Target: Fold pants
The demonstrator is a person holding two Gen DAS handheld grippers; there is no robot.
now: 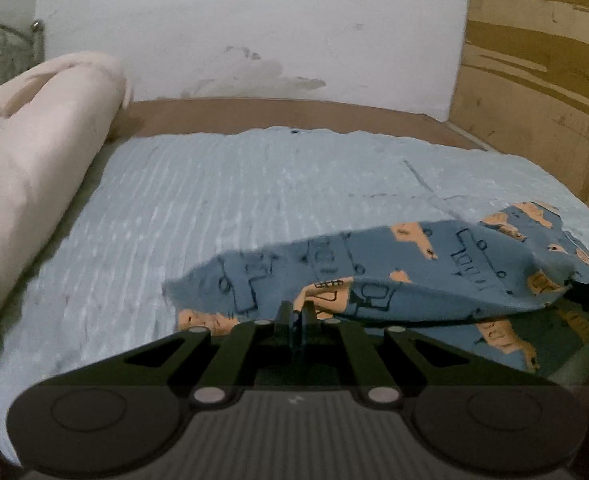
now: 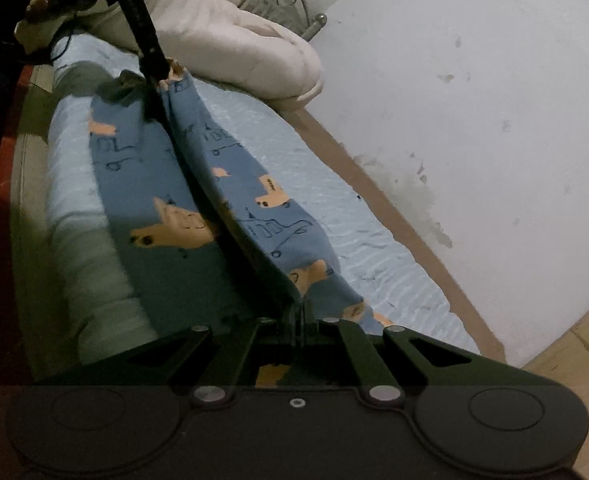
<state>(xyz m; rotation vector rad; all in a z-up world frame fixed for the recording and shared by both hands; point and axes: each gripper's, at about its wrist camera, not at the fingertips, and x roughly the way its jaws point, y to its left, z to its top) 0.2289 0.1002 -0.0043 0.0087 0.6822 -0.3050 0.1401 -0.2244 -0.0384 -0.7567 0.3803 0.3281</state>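
From the left wrist, the left gripper [image 1: 296, 312] pinches the pants [image 1: 394, 264], which stretch toward three o'clock over the blue sheet [image 1: 214, 200], rolled quilt [image 1: 34, 140] at ten; from the right wrist, the right gripper [image 2: 299, 312] clamps the other end, leg running toward eleven.

Left gripper [image 1: 296, 312] and right gripper [image 2: 299, 312] both clamped

Left claw [image 1: 296, 312] pinches the blue printed pants [image 1: 394, 268] above the bedsheet [image 1: 214, 200].
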